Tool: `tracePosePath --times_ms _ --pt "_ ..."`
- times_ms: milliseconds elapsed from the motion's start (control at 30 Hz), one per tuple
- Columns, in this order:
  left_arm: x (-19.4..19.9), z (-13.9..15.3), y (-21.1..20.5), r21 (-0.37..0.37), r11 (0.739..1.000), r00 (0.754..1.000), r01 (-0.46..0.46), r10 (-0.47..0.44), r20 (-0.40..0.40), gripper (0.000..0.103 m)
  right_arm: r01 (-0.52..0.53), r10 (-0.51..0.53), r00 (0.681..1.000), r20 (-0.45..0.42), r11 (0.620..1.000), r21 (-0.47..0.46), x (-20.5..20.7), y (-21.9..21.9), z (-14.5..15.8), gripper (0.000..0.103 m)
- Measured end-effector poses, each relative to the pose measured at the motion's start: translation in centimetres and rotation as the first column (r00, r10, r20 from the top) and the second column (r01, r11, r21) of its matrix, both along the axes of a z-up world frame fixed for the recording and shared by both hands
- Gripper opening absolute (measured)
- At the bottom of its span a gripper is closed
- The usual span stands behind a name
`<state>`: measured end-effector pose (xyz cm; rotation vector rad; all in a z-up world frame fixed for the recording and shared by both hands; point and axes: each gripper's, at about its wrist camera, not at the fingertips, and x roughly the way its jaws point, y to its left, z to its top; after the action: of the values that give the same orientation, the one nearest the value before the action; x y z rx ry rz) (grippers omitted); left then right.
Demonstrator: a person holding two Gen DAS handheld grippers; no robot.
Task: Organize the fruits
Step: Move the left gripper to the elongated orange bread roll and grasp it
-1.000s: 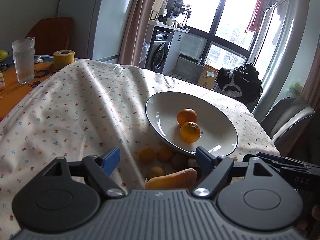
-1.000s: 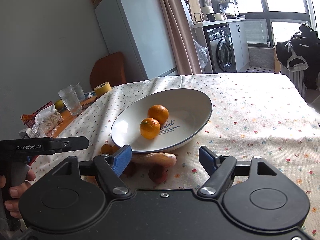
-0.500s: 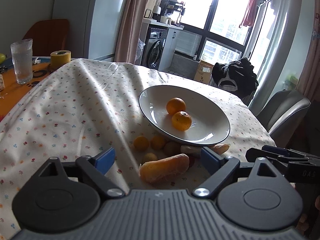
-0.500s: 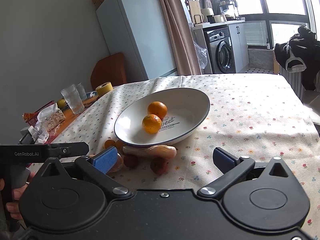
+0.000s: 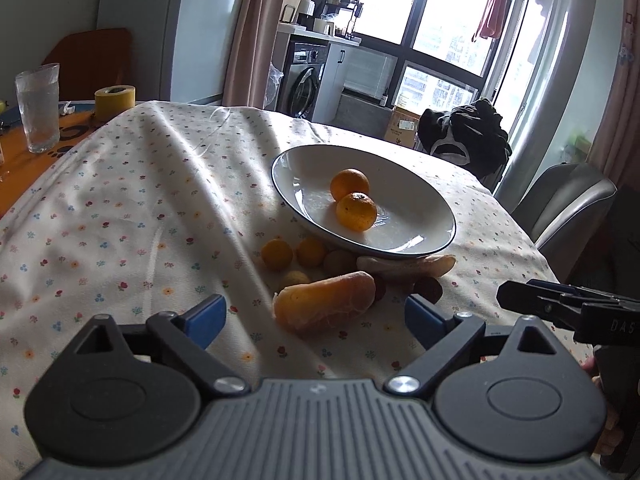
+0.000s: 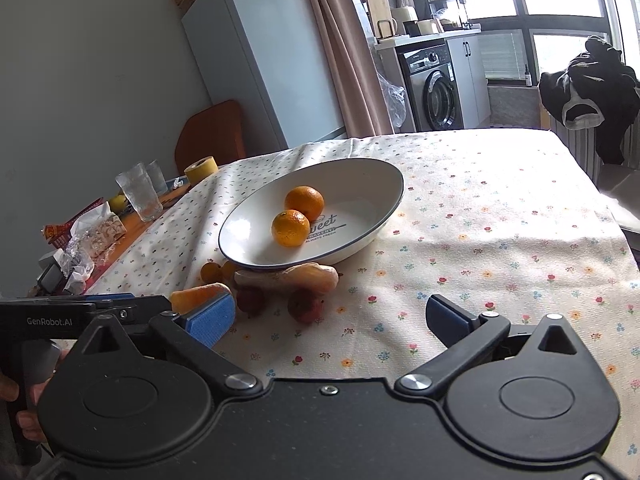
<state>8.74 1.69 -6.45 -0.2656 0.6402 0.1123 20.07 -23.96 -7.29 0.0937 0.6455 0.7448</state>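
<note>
1. The bench point(image 5: 120, 208), under a flowered cloth, stretches ahead of both tools.
2. The white dish point(image 5: 420, 200) sits straight ahead of the left hand-held gripper point(image 5: 312, 316), beyond the loose pile; it holds only two oranges point(image 5: 356, 212), touching each other.
3. The left hand-held gripper has its jaws wide apart and empty; so does the right hand-held gripper point(image 6: 328, 320).
4. The orange carrot-like piece point(image 5: 326, 304) lies just ahead of the left one; a paler long piece point(image 6: 296, 276) lies against the dish's near edge.
5. Small yellow-orange fruits point(image 5: 277, 254) and dark reddish ones point(image 6: 306, 305) lie on the cloth.
6. I judge the sorting barely begun: most items remain outside the dish.
</note>
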Motion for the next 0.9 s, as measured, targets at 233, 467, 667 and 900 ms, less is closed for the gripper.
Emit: tracePosePath --times_ms 233,467,667,900 --pt "0.5 -0.5 -0.6 0.012 1.0 1.0 0.001 0.0 -0.008 0.094 0.002 -0.002 1.0 -0.013 1.0 0.007 0.2 -0.4 -0.7 0.103" --pt "1.2 -1.0 -1.2 0.017 0.999 0.999 -0.049 0.049 -0.008 0.093 0.007 -0.007 0.999 -0.033 1.0 0.017 0.5 -0.7 -1.6 0.103" --pt "2.0 -1.3 -2.3 0.046 0.997 0.998 -0.056 0.056 -0.01 0.092 0.016 -0.014 0.998 -0.059 0.999 0.04 0.9 -1.3 -2.3 0.103" --pt "3.1 -2.5 -2.7 0.06 0.997 0.998 -0.055 0.057 -0.041 0.092 0.024 -0.021 0.997 -0.07 0.998 0.052 1.3 -1.7 -2.7 0.103"
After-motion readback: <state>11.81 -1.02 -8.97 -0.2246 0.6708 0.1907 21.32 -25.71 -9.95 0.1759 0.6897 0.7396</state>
